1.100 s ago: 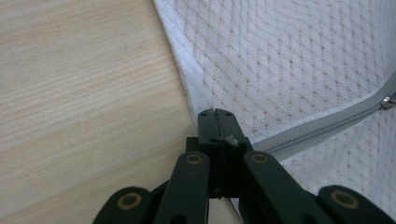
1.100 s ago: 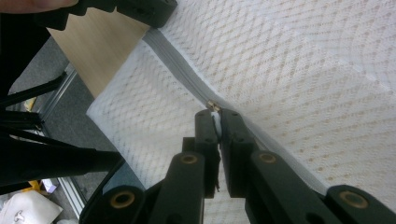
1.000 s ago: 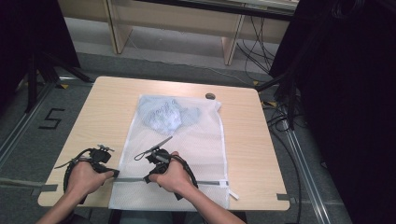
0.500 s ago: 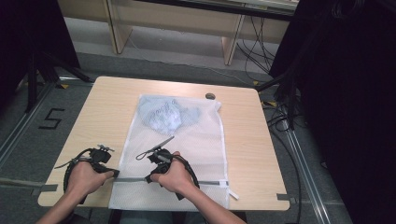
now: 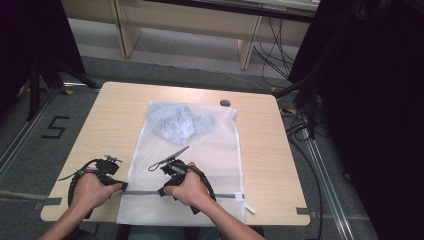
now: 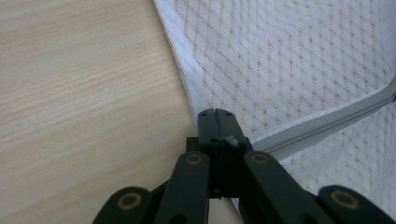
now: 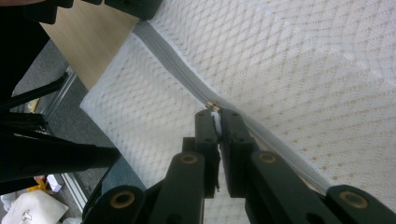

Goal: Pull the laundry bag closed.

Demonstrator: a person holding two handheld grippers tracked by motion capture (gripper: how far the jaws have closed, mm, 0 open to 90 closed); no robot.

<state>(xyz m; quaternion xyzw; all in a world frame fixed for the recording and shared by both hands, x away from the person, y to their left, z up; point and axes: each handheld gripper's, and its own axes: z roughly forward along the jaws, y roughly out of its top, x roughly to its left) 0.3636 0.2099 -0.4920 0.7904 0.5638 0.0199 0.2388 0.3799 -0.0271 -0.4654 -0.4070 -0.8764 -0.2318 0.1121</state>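
Change: nothing has shifted since the earlier frames; both hands sit where they were.
Landmark: zipper [image 5: 225,195], a grey line across the near end of the mesh laundry bag [image 5: 210,150] on the table [image 5: 115,115].
Left gripper [image 6: 215,113]: jaws closed, pinching the bag's edge at the zipper's left end.
Right gripper [image 7: 215,115]: jaws closed on the zipper pull [image 7: 213,106], right of the left gripper.
Axis: zipper runs left–right, so the slider's free run lies rightward, away from the left gripper.
Contents: blue garment [image 5: 175,122] at the bag's far end, well away from the zipper.
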